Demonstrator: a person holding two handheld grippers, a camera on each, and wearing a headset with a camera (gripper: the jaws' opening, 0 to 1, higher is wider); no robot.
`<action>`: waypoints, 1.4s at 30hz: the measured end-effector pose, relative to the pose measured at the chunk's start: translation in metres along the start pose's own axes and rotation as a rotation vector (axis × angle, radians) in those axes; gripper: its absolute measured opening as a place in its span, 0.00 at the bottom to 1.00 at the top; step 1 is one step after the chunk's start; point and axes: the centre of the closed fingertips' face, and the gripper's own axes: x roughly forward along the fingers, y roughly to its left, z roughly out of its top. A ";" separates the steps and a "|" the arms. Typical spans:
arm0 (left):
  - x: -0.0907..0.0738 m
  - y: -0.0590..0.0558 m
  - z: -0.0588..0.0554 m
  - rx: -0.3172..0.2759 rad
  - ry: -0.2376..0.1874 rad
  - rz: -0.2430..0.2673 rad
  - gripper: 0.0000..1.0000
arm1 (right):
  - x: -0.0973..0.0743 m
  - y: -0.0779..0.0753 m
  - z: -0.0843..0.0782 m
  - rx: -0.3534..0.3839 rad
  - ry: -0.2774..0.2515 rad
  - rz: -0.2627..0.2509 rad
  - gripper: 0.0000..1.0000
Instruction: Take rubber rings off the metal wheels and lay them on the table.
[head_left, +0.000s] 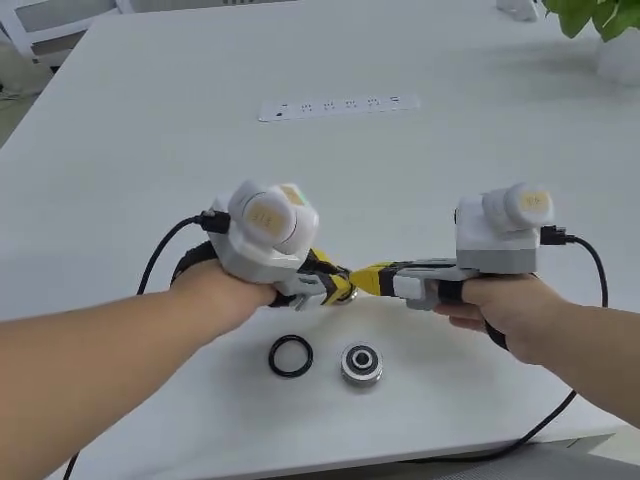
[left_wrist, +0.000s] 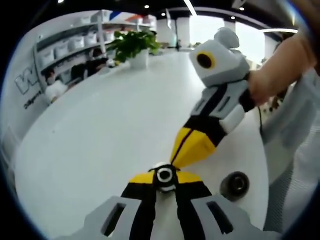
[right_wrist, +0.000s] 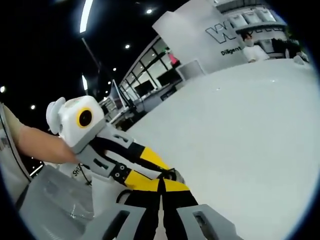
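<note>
White counter (head_left: 150, 150): near its front edge lie a loose rubber ring (head_left: 291, 356) and a bare metal wheel (head_left: 361, 362). The left gripper (left_wrist: 165, 184) jaws pinch a ringed wheel (left_wrist: 165, 176); the right gripper (right_wrist: 165, 181) jaws are pressed together against it.

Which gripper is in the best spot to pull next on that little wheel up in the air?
Probably the right. The left gripper is shut on the held wheel, steadying it, while the right gripper's closed tips touch its rim, ready to peel. One rubber ring already lies beside a bare wheel.

The gripped wheel (head_left: 344, 294) sits mostly hidden between both grippers' fingers (head_left: 372, 278).
</note>
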 end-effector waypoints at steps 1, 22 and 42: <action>-0.001 -0.001 0.000 0.003 0.003 -0.002 0.15 | 0.000 0.000 0.000 -0.001 0.001 -0.001 0.00; -0.041 -0.008 0.003 0.001 -0.031 -0.035 0.40 | 0.001 0.006 0.002 -0.042 0.021 0.002 0.00; -0.073 -0.010 -0.009 -0.032 -0.061 -0.040 0.58 | 0.003 0.023 0.012 -0.060 0.017 0.031 0.00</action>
